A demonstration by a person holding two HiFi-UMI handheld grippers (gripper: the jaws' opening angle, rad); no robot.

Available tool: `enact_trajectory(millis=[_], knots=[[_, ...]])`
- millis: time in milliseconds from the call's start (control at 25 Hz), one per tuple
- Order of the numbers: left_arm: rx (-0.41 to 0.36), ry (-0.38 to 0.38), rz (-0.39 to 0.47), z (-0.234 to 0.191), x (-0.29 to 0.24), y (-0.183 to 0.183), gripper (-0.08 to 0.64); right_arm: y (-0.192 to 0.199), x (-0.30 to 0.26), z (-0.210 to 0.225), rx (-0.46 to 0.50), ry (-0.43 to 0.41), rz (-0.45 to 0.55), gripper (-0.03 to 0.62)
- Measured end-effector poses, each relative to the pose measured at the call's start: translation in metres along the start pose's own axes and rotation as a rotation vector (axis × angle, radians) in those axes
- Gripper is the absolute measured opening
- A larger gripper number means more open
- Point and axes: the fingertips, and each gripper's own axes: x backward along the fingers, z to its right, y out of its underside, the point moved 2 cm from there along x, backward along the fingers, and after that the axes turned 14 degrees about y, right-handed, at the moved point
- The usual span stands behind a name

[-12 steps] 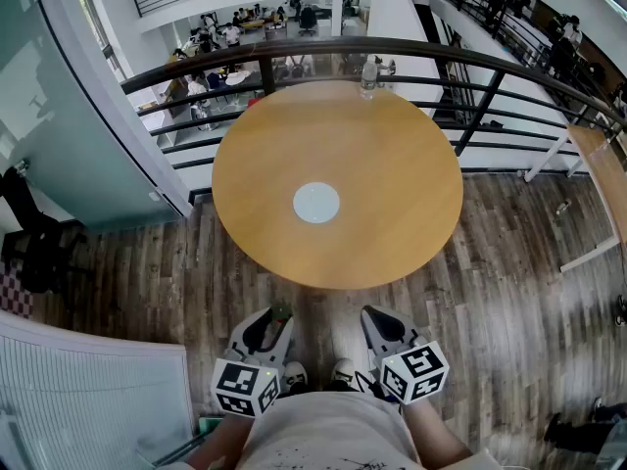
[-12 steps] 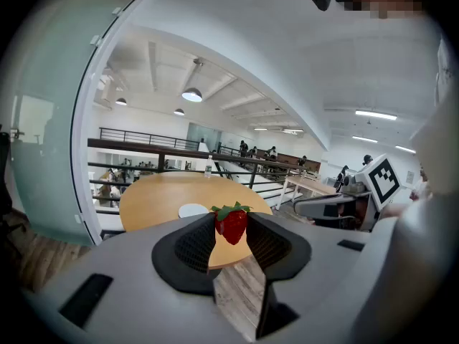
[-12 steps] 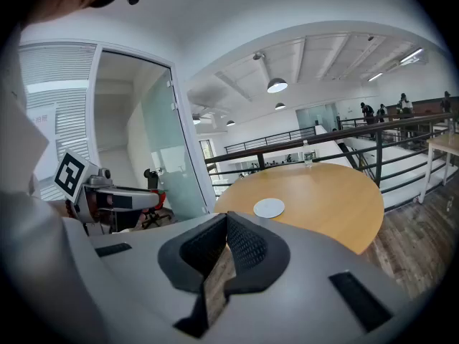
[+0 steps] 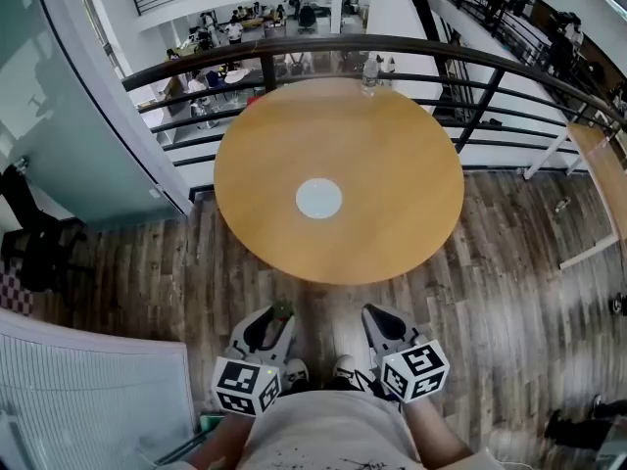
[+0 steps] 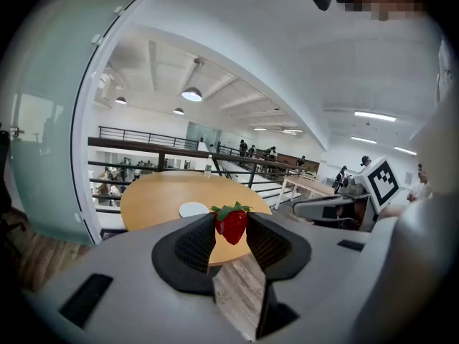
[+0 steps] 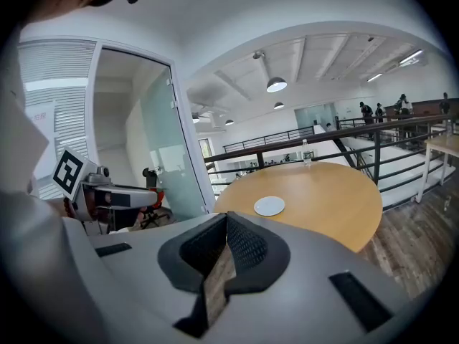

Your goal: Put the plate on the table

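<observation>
Small round white plate [image 4: 318, 198] lies flat on the round light-brown wooden table [image 4: 392, 155], close to the table's middle and with bare tabletop all around it. Nothing touches it.

A person stands at the table's near side, off its edge, with both tools held low over the grey-brown plank floor [image 4: 509, 253] just short of the table's rim. Both point toward the table and tilt slightly downward.

The left gripper [image 4: 277, 316] has its dark ribbed jaws closed on a red strawberry [image 5: 233, 224] with green leaves; the fruit sits pinched between the jaw tips, leaves uppermost.

The right gripper [image 6: 226, 217] carries nothing; its jaw tips meet, and only floor shows through the slit lower down.

At the table's far rim stands a clear plastic water bottle [image 4: 369, 74], upright, well apart from the plate. Just beyond the table's far side runs a dark metal railing [image 4: 294, 52] — it curves around that edge.
</observation>
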Motion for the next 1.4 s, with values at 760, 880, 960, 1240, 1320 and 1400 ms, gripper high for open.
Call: enact_trajectory(millis=[760,880,960,1240,1320,1400], knots=[[-0.033,0.090,0.008,-0.038,0.044,0.001,0.149,0.004,-0.003,-0.055,-0.023,0.119,0.029,0.026],[-0.036,0.092,0.003,-0.047,0.038,-0.001,0.150,0.002,-0.014,-0.052,-0.030,0.120,0.027,0.026],[-0.035,0.087,0.003,-0.054,0.030,-0.004,0.150,-0.002,-0.024,-0.048,-0.031,0.111,0.036,0.026],[-0.023,0.060,-0.009,-0.080,-0.019,-0.021,0.150,-0.033,-0.071,-0.016,0.006,0.075,0.074,0.026],[-0.018,0.049,-0.011,-0.091,-0.038,-0.030,0.150,-0.045,-0.090,-0.004,0.017,0.062,0.085,0.026],[-0.014,0.042,-0.015,-0.101,-0.059,-0.040,0.150,-0.055,-0.108,0.012,0.023,0.055,0.091,0.026]])
